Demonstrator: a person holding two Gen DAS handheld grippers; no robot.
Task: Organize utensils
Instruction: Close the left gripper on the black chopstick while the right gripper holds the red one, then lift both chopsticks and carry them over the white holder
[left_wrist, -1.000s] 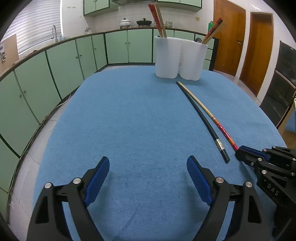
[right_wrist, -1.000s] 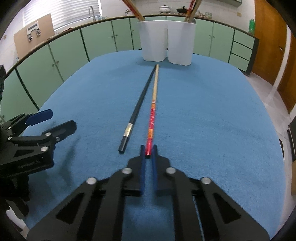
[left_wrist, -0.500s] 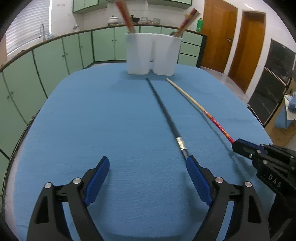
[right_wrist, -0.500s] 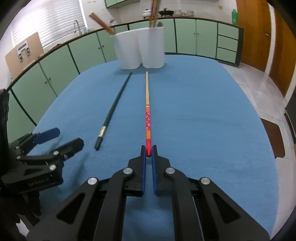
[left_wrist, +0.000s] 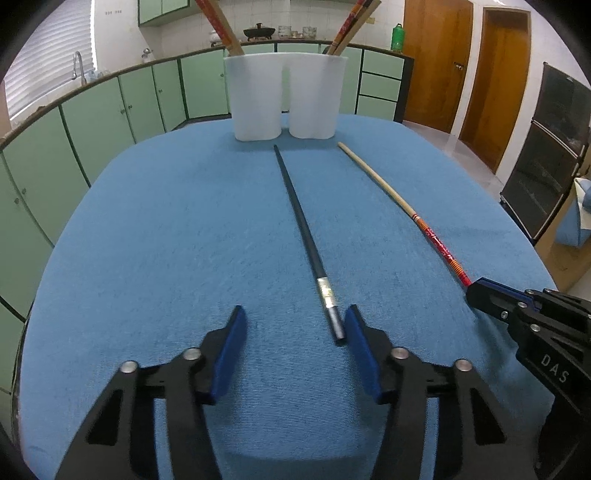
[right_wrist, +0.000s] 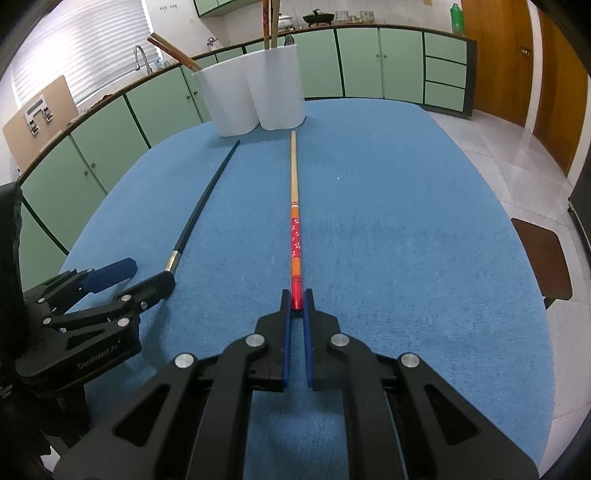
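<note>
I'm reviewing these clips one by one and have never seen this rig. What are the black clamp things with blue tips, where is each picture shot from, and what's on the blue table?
There is no robot here: a person holds two hand-held grippers, each with black arms and blue-padded jaws, and each carries a fisheye camera looking forward along those jaws.

The left wrist view shows the left gripper, jaws spread wide, with the near end of a black chopstick lying just inside its right jaw, not gripped.

The right wrist view shows the right gripper, jaws closed on the red end of a red and wooden chopstick.

Both chopsticks lie on the blue tablecloth, pointing toward a white two-compartment holder at the far end, which already holds other chopsticks. Green kitchen cabinets are behind.
</note>
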